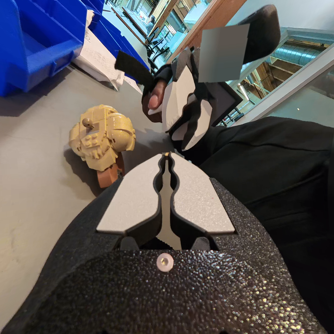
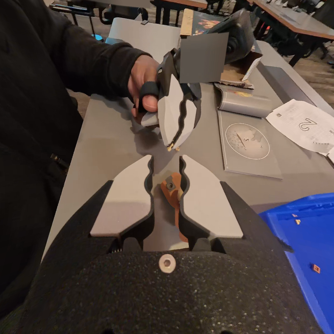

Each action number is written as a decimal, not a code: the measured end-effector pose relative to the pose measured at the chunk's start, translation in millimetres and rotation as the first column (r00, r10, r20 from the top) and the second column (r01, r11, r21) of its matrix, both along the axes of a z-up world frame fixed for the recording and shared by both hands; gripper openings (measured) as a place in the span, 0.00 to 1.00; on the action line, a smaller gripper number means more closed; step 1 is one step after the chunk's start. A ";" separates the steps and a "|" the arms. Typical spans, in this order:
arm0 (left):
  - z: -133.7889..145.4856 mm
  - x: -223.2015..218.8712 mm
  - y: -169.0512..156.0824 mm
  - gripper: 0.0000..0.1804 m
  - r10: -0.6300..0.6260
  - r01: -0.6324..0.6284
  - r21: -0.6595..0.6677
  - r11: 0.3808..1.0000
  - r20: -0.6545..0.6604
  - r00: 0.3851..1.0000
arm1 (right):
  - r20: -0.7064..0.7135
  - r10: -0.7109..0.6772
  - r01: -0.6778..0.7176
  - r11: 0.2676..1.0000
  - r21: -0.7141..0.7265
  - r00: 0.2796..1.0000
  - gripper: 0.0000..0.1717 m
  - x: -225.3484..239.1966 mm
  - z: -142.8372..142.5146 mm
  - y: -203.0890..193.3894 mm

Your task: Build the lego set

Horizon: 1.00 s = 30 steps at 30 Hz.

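Currently left gripper (image 1: 166, 155) pinches a tiny tan brick piece (image 2: 173, 148); right gripper (image 2: 166, 162) gapes empty above the tan brick model (image 1: 101, 137)

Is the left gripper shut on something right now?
Yes. The left gripper is shut on a small tan piece, which pokes out at its closed fingertips in both views.

A brick model (image 1: 101, 137) is seen left of centre on the table (image 1: 36, 180), bins (image 1: 39, 41) at upper left behind it; in the right wrist view, booklets (image 2: 249, 144) lie at right, a bin (image 2: 307, 235) at lower right.
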<state>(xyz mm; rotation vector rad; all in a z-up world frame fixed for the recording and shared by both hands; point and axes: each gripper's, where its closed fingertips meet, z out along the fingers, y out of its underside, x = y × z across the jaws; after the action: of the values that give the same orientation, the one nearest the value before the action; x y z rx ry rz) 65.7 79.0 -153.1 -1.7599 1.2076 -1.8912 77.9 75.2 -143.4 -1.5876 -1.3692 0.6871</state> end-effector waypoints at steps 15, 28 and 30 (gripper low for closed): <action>-0.6 24.9 -16.6 0.01 -0.068 0.068 -0.067 0.995 -0.001 0.998 | -0.137 -0.165 0.177 0.981 0.083 0.977 0.07 3.6 -11.8 -6.7; -5.6 27.7 -9.8 0.02 -0.016 0.014 -0.108 0.994 -0.015 1.000 | -0.181 -0.297 0.309 0.950 0.044 0.938 0.02 6.7 -16.9 1.4; -6.2 27.8 -9.4 0.02 -0.011 0.009 -0.110 0.994 -0.015 1.000 | -0.209 -0.330 0.340 0.940 0.014 0.921 0.02 6.9 -17.4 1.3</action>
<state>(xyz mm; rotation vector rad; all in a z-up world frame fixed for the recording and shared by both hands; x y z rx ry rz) 93.5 69.5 -159.3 -1.8301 1.1400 -1.9881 84.8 76.5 -160.8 -1.6116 -0.9273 0.5819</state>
